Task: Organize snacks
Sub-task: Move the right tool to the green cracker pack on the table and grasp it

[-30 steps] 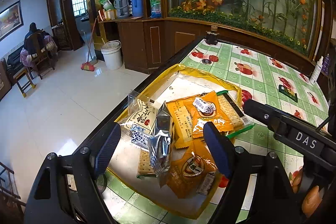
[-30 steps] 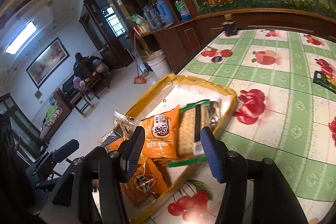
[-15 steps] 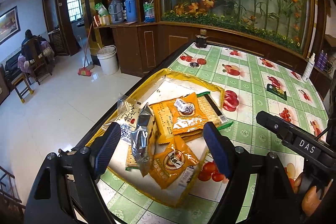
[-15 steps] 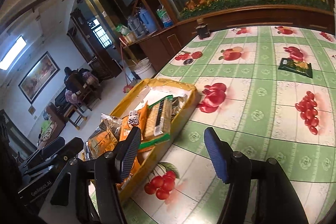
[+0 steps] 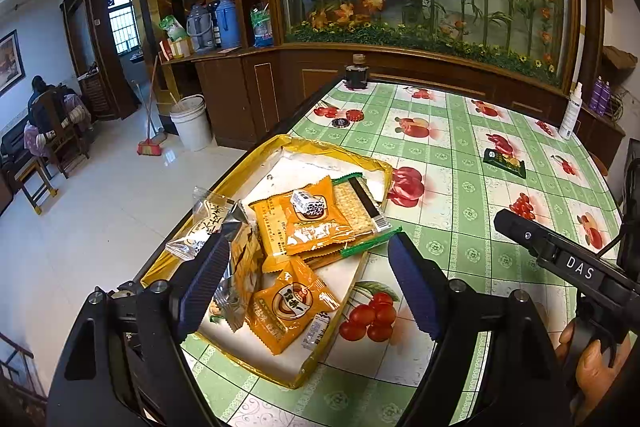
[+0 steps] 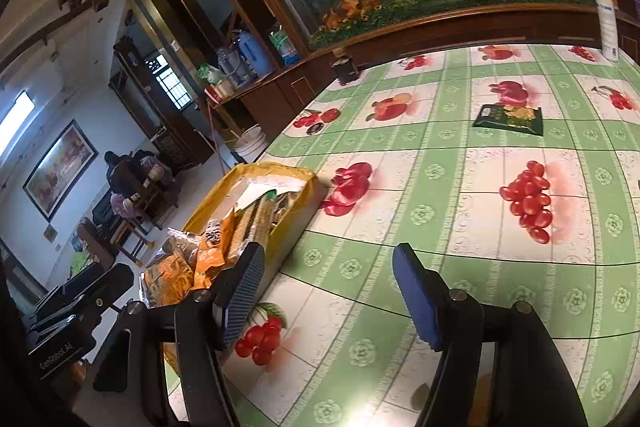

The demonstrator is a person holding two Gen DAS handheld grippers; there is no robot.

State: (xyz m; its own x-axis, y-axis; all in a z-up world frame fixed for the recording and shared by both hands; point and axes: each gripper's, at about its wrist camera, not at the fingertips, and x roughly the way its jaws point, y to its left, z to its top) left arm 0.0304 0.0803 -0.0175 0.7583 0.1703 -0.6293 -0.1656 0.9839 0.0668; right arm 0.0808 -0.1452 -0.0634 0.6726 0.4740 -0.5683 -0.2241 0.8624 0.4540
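Note:
A yellow tray point(image 5: 332, 147) lies at the table's left edge and holds a pile of snacks. Among them are orange packets point(image 5: 308, 223), a cracker pack point(image 5: 356, 199), a clear packet with writing point(image 5: 208, 223) and a silver packet point(image 5: 234, 267). My left gripper point(image 5: 308, 247) hovers open above the near half of the pile, touching nothing. My right gripper point(image 6: 328, 255) is over bare tablecloth just right of the tray point(image 6: 296, 211); its jaws are opening with nothing between them. A dark green snack packet point(image 6: 508, 119) lies alone further out on the table point(image 5: 504, 163).
A black jar point(image 5: 356, 77) stands at the table's far left corner, with two small round lids point(image 5: 354, 115) near it. A white spray bottle point(image 5: 570, 111) stands at the far right. The table edge point(image 5: 280, 131) drops to the floor on the left, where a bucket point(image 5: 192, 123) stands.
Both grippers have drawn back from the tray. The right one swung rightwards off the snacks onto open tablecloth and its jaws widened. The snacks lie as before.

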